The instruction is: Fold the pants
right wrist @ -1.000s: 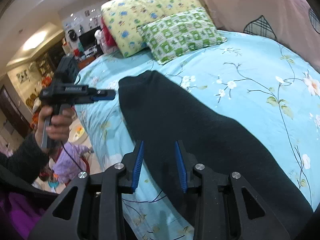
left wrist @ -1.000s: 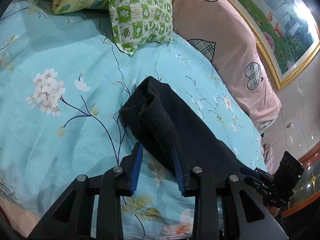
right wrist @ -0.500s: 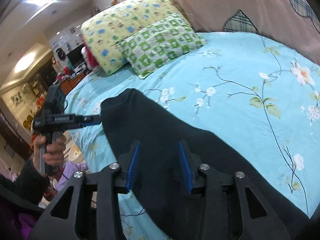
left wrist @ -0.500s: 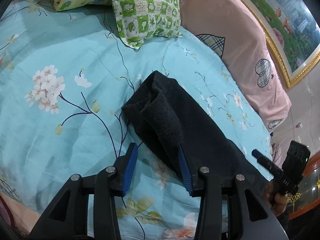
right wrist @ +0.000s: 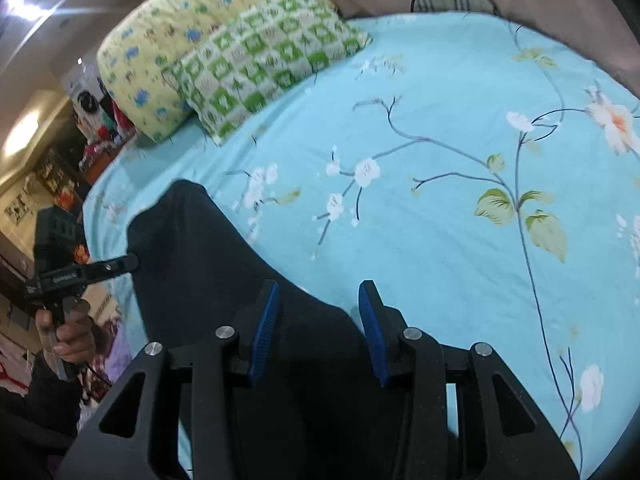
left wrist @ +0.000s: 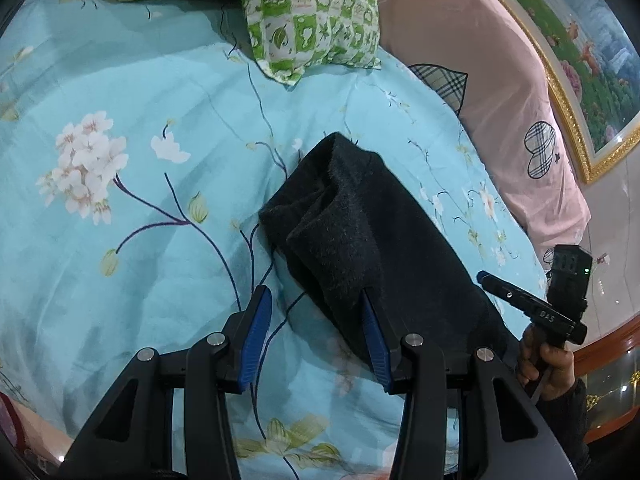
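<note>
The dark, fuzzy knit pants [left wrist: 360, 240] are laid lengthwise on the turquoise floral bedsheet [left wrist: 120, 220], the near end bunched into a thick doubled fold, the rest running flat toward the bed edge [right wrist: 192, 260]. The fabric is judged soft, limp and light, with a napped surface that should not slip between pads; sagging is expected when lifted. A hold is best taken on the bunched edge, through both layers, and on the flat edge at the opposite end.

The left tongs [left wrist: 316, 336] are spread wide, angled down, the right pad touching or just under the bunched fold, the left pad over bare sheet; nothing is clamped. The right tongs [right wrist: 318, 328] are spread wide too, low over the flat dark cloth, empty. A green checked pillow [left wrist: 312, 20] lies well apart.
</note>
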A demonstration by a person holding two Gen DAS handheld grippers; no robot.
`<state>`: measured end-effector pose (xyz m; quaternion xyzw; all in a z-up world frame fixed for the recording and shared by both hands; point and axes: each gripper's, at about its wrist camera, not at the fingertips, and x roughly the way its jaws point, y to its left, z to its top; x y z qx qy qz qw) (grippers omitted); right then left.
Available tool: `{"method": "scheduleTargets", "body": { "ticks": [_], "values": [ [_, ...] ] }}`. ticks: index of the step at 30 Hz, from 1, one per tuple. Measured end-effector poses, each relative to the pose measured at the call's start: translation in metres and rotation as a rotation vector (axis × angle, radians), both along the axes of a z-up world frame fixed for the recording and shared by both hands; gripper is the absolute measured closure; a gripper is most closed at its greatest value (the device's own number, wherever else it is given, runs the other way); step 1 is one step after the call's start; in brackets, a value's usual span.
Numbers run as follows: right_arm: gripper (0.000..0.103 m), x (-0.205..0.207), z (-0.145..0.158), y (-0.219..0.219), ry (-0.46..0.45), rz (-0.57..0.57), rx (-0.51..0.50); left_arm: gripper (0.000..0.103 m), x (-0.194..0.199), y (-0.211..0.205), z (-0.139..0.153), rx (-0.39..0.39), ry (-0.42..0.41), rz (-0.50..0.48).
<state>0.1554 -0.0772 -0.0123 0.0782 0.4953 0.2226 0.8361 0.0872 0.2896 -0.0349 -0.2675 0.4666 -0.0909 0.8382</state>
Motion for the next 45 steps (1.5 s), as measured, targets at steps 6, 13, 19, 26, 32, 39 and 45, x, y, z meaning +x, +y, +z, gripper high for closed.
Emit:
{"method": "scheduleTargets", "body": {
  "ticks": [6,13,19,26,32,39,45],
  "values": [
    [0.06,0.005,-0.022,0.014,0.077,0.115,-0.075,0.057,0.009,-0.004,-0.011,-0.009,-0.001,-0.02],
    [0.071,0.009,-0.026,0.029,0.111,0.224,-0.127,0.059,0.032,-0.015,-0.017,-0.006,-0.018,-0.041],
    [0.09,-0.007,0.001,0.033,0.035,0.219,-0.176,0.064,0.046,-0.026,-0.015,0.034,-0.047,-0.05],
    [0.092,-0.025,0.05,0.023,-0.139,0.108,-0.179,0.086,0.036,-0.033,0.021,0.001,-0.151,-0.039],
    [0.092,-0.01,0.048,0.029,-0.184,0.06,-0.19,0.086,-0.008,-0.017,0.068,-0.003,-0.227,0.0],
    [0.092,0.015,0.016,0.072,-0.18,0.138,-0.213,0.085,0.004,0.015,0.048,0.076,-0.18,0.026],
    [0.092,0.035,-0.014,0.083,-0.177,0.143,-0.261,0.082,0.033,0.022,0.017,0.152,-0.169,-0.005]
  ]
}}
